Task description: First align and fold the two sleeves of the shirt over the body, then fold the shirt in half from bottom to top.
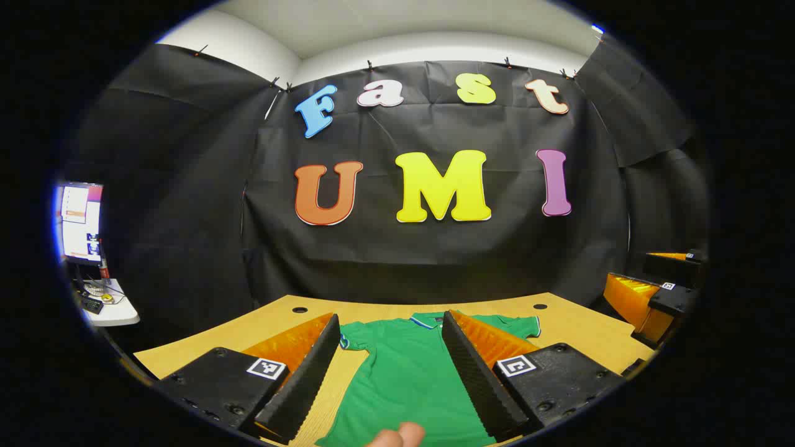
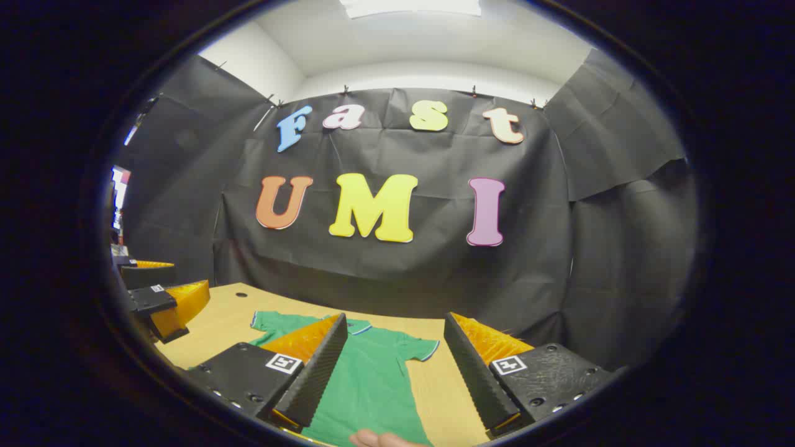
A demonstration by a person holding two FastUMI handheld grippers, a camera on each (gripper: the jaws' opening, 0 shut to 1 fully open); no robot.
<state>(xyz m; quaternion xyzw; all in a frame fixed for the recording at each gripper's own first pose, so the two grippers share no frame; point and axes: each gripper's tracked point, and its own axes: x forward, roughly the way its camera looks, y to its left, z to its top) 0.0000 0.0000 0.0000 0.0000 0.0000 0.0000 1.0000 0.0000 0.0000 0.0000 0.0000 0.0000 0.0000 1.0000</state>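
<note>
Monitor (image 1: pixel 81 223) beside table (image 1: pixel 577 329), shirt (image 1: pixel 404 379).

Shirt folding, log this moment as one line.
shirt: flat on table, sleeves unfolded | left hand-held gripper: open above shirt | right hand-held gripper: open, empty | stage: before first fold

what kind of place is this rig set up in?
Likely a lab data-collection booth, not a home: black cloth wall clipped up as backdrop, a wooden table with a green shirt laid flat, and a monitor on a side desk. Both grippers, left and right, are open above the shirt.
</note>
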